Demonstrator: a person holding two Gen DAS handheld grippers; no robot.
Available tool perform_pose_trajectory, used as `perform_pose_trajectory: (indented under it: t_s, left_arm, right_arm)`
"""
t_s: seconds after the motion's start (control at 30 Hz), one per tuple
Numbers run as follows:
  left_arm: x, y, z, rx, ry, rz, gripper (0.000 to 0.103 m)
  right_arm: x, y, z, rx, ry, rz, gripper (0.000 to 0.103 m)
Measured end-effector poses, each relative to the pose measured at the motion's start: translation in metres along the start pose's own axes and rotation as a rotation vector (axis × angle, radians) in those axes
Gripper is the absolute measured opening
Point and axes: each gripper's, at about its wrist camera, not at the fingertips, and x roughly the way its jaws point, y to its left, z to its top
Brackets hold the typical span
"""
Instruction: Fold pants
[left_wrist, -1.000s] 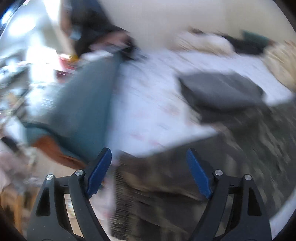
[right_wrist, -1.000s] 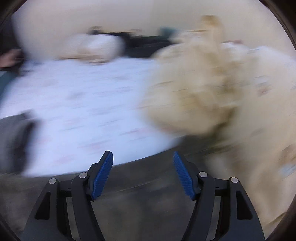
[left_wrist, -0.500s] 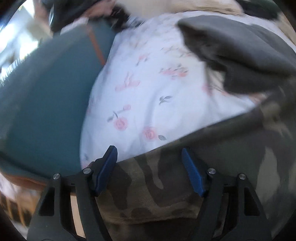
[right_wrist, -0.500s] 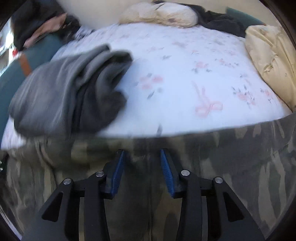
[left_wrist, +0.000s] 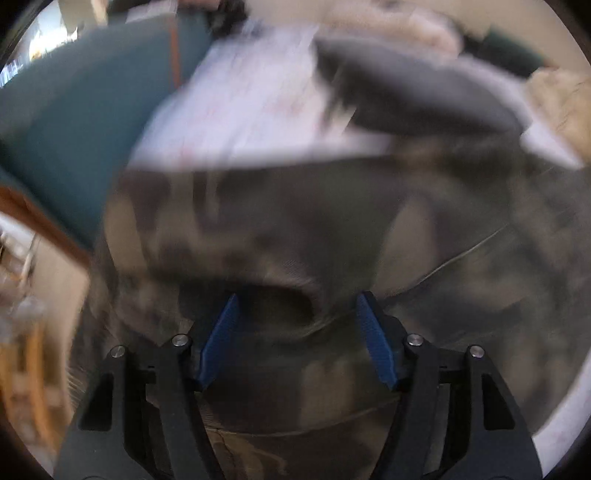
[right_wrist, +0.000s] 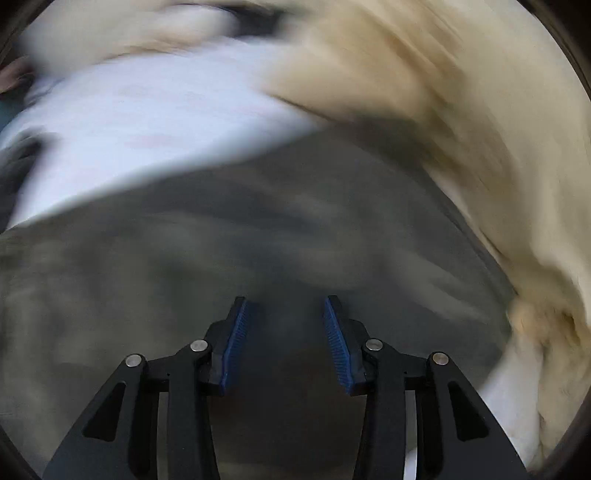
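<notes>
The camouflage pants (left_wrist: 280, 229) lie on a bed with a white floral sheet (left_wrist: 251, 110); both views are motion-blurred. My left gripper (left_wrist: 297, 306) is open, with a raised fold of the pants bunched between its blue pads. In the right wrist view the pants (right_wrist: 184, 266) fill the lower half. My right gripper (right_wrist: 284, 306) is partly open just above the fabric; whether cloth sits between its pads is unclear.
A folded dark grey garment (left_wrist: 417, 99) lies on the sheet beyond the pants. A teal chair or sofa (left_wrist: 74, 129) stands at the left. A cream fluffy blanket (right_wrist: 461, 110) is piled on the right of the bed.
Both grippers have swung quickly and the views are blurred again. The left gripper moved in over the pants, where a fold now rises between its pads. The right gripper has opened a little wider.
</notes>
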Motion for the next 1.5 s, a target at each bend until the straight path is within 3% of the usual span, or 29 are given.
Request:
perform_pose_trajectory:
  t_s: [0.03, 0.07, 0.13, 0.27, 0.43, 0.47, 0.53, 0.57, 0.77, 0.8, 0.87, 0.9, 0.93, 0.97, 1.0, 1.07, 1.1, 1.17, 1.23, 1.3, 1.43, 1.5]
  left_arm:
    - [0.004, 0.000, -0.004, 0.008, -0.001, 0.006, 0.064]
    - [0.003, -0.006, -0.005, 0.045, -0.022, 0.042, 0.064]
    - [-0.006, -0.018, -0.008, 0.103, -0.055, 0.102, 0.064]
    - [-0.034, -0.004, -0.010, -0.060, -0.061, -0.001, 0.064]
    - [-0.070, 0.008, -0.012, -0.098, -0.084, -0.012, 0.064]
    - [-0.076, 0.011, -0.014, -0.101, -0.083, -0.014, 0.065]
    - [-0.087, 0.020, -0.016, -0.106, -0.073, -0.018, 0.065]
    - [-0.090, 0.023, -0.018, -0.106, -0.066, -0.018, 0.065]
    - [-0.101, 0.045, -0.037, -0.156, -0.067, -0.025, 0.066]
    - [-0.099, 0.049, -0.041, -0.172, -0.057, -0.019, 0.066]
    - [-0.095, 0.058, -0.047, -0.206, -0.034, -0.016, 0.066]
    - [-0.097, 0.064, -0.049, -0.218, -0.029, -0.010, 0.066]
    - [-0.099, 0.071, -0.051, -0.233, -0.024, -0.006, 0.066]
    - [-0.103, 0.078, -0.052, -0.256, -0.023, -0.012, 0.067]
    - [-0.107, 0.087, -0.054, -0.281, -0.024, -0.022, 0.069]
    - [-0.117, 0.109, -0.060, -0.348, -0.034, -0.027, 0.082]
    - [-0.121, 0.122, -0.064, -0.397, -0.035, -0.030, 0.088]
    - [-0.120, 0.153, -0.083, -0.563, -0.026, -0.054, 0.089]
    - [-0.103, 0.172, -0.107, -0.715, 0.042, -0.079, 0.089]
    - [-0.090, 0.172, -0.113, -0.749, 0.056, -0.124, 0.089]
    - [-0.076, 0.152, -0.104, -0.750, -0.080, -0.187, 0.089]
    - [-0.061, 0.145, -0.100, -0.746, -0.087, -0.180, 0.089]
  right_arm:
    - [-0.007, -0.023, 0.002, 0.044, -0.012, -0.124, 0.054]
    - [-0.013, -0.035, 0.004, 0.061, -0.022, -0.195, 0.043]
    - [-0.029, -0.064, 0.004, 0.140, -0.066, -0.084, 0.041]
    - [-0.037, -0.114, 0.001, 0.324, -0.086, 0.017, 0.043]
    - [-0.009, -0.121, -0.005, 0.388, -0.025, 0.007, 0.043]
    - [-0.004, -0.117, -0.003, 0.361, -0.022, -0.003, 0.040]
    - [-0.007, -0.108, 0.000, 0.317, -0.056, -0.054, 0.014]
    - [-0.014, -0.108, -0.002, 0.332, -0.075, -0.039, 0.003]
    - [-0.066, -0.111, -0.016, 0.370, -0.205, -0.088, 0.001]
    - [-0.062, -0.111, -0.017, 0.370, -0.192, -0.114, 0.001]
    - [-0.021, -0.111, -0.017, 0.342, -0.022, -0.122, 0.003]
    - [-0.010, -0.112, -0.018, 0.349, 0.022, -0.120, 0.005]
    - [-0.010, -0.114, -0.021, 0.379, -0.004, -0.135, 0.009]
    - [-0.014, -0.113, -0.022, 0.401, -0.041, -0.148, 0.019]
    - [-0.020, -0.113, -0.024, 0.427, -0.074, -0.177, 0.044]
    - [-0.027, -0.109, -0.031, 0.466, -0.102, -0.181, 0.063]
    - [-0.030, -0.106, -0.034, 0.475, -0.104, -0.175, 0.062]
    - [-0.037, -0.092, -0.045, 0.499, -0.122, -0.138, 0.062]
    - [-0.048, -0.081, -0.057, 0.516, -0.146, -0.073, 0.062]
    - [-0.055, -0.059, -0.062, 0.506, -0.137, -0.020, 0.062]
    - [-0.094, -0.028, -0.085, 0.417, -0.120, 0.060, 0.062]
    - [-0.110, -0.020, -0.100, 0.392, -0.115, 0.091, 0.062]
